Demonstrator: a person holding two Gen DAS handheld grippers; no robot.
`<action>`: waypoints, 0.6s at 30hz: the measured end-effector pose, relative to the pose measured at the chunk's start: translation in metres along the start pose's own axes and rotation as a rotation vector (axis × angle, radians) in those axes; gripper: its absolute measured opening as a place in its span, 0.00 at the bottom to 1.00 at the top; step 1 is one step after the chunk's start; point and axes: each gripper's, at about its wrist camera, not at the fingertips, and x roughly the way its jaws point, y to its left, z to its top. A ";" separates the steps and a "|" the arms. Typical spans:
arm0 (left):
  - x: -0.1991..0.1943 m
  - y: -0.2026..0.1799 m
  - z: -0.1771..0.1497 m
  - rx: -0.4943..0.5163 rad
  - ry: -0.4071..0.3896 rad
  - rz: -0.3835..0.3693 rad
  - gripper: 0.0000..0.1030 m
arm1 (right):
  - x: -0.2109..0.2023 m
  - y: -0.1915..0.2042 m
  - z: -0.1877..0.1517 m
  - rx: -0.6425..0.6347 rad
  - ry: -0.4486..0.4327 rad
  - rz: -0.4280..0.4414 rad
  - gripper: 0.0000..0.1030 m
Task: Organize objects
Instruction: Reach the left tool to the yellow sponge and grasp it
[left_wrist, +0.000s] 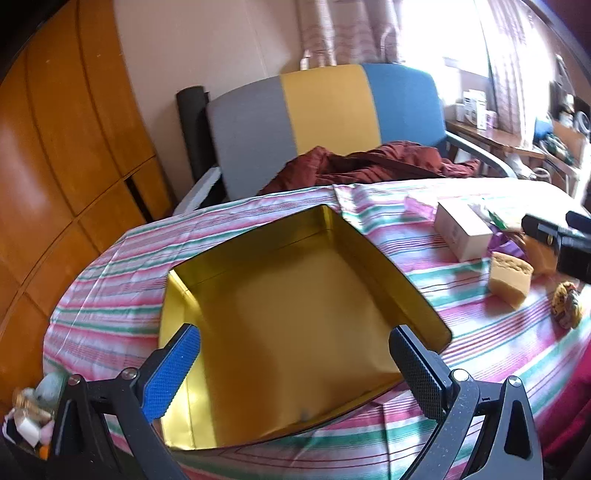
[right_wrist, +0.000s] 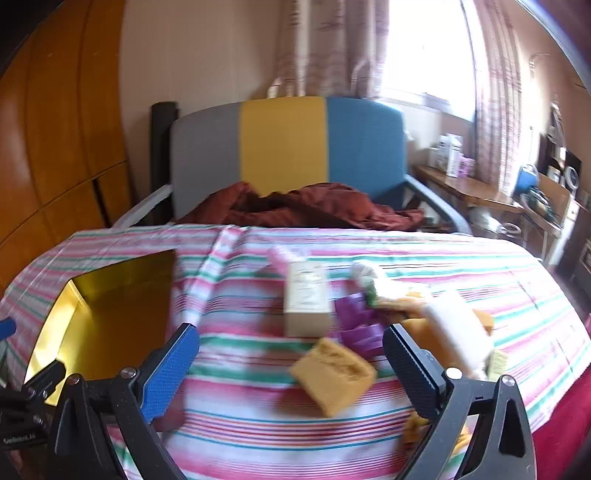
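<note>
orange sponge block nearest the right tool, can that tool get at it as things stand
Probably yes. The right tool is open and empty, and the orange sponge block lies on the striped cloth just ahead between its fingers, with nothing on top of it.

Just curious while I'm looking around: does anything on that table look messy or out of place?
Yes. The striped cloth is rucked into a fold behind the empty gold tin, and the items beside the tin lie jumbled: a box, a sponge, purple wrapping.

Daylight pours through the window (right_wrist: 421, 48), blown out white behind the curtains (right_wrist: 325, 48). Fisheye bends the edges, corners go black. The right wrist view smears with motion blur; the left stays sharper.
</note>
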 end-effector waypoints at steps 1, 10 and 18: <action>0.001 -0.003 0.001 0.008 -0.001 -0.011 1.00 | -0.001 -0.007 0.001 0.009 -0.001 -0.009 0.99; 0.012 -0.041 0.018 0.060 0.015 -0.278 1.00 | -0.005 -0.105 0.011 0.171 0.026 -0.135 0.99; 0.021 -0.110 0.042 0.177 0.046 -0.447 1.00 | 0.006 -0.176 -0.002 0.378 0.073 -0.129 0.99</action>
